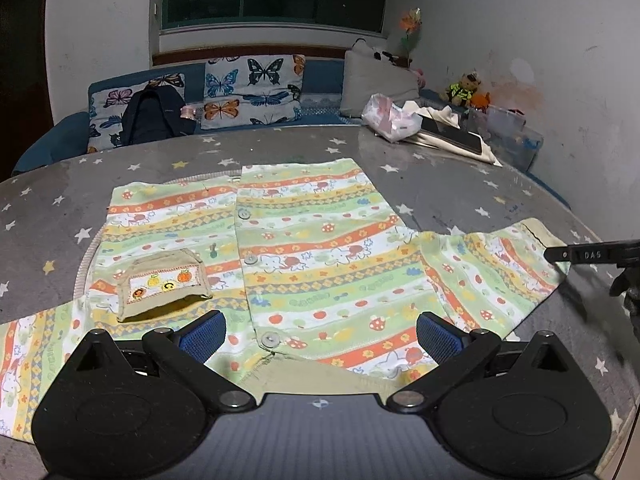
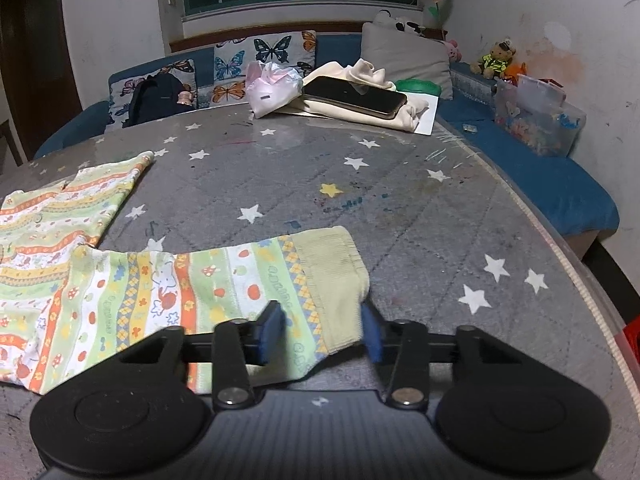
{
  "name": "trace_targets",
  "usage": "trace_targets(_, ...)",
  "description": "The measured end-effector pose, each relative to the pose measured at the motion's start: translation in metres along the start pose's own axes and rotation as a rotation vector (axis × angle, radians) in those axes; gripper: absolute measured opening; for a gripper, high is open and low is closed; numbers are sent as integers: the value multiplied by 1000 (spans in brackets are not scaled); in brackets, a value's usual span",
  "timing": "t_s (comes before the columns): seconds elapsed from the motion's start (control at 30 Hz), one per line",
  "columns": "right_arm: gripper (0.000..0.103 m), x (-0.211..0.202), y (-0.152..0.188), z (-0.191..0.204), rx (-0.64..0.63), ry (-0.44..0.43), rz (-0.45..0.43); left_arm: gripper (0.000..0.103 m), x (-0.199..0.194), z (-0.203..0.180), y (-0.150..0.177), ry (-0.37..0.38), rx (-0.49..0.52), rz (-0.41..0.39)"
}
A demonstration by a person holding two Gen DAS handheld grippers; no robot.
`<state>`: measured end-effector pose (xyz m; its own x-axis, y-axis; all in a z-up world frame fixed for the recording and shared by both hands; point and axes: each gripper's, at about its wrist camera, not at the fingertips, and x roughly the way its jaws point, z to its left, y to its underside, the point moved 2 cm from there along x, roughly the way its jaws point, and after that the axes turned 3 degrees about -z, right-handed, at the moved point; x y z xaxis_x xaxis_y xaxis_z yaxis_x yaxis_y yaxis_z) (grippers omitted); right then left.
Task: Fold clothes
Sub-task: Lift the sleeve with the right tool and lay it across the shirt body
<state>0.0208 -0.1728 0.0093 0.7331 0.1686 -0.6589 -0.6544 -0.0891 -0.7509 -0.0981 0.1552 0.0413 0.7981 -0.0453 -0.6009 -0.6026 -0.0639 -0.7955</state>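
Left claw (image 1: 318, 336) hangs low over the collar end of a small striped cotton cardigan (image 1: 312, 256) printed in green, orange, yellow and white with elephants, mushrooms and flowers; its two blue-padded fingers (image 1: 204, 336) stand wide apart and hold nothing, one to each side of the lowest grey button (image 1: 271, 338). That garment lies flat and spread out on the round grey bench (image 1: 440, 184) patterned with white and yellow stars, its button placket running away from the camera and a khaki patch pocket (image 1: 164, 286) with embroidered fruit just beyond the left finger.

Right claw (image 2: 324, 328) sits at the far end of the cardigan's outstretched sleeve (image 2: 200, 292), fingers partly apart with the plain beige ribbed cuff (image 2: 334, 276) lying between the blue pads (image 2: 272, 330); the cuff's edge reaches the right pad, but the motion blur there makes it unclear whether the cloth is pinched. In the left wrist view the same claw shows only as a dark tip (image 1: 576, 255) at the cuff, at the frame's right edge.

Farther across the bench lie a crumpled pink-and-white plastic bag (image 2: 272, 84) and a dark smartphone (image 2: 354, 94) resting on cream folded cloth (image 2: 400, 114). Beyond the bench stands a blue sofa (image 2: 540, 168) with butterfly-print cushions (image 2: 264, 60), a grey pillow (image 2: 408, 56), a small teddy bear (image 2: 498, 58) and a clear plastic storage box (image 2: 536, 120).
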Motion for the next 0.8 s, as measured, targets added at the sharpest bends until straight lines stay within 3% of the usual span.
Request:
trace_targets(0.1, 17, -4, -2, -2, 35, -18, -8, 103, 3, -2, 2, -14, 2, 12)
trace_targets(0.2, 12, -8, -4, -4, 70, -36, -16, 103, 5, 1, 3, -16, -7, 21)
trace_targets(0.47, 9, -42, -30, 16, 97, -176, -101, 103, 4, 8, 8, -22, -28, 23)
trace_targets(0.8, 8, -75, -82, 112, 8, -430, -182, 103, -6, 25, 16, -33, -74, 10)
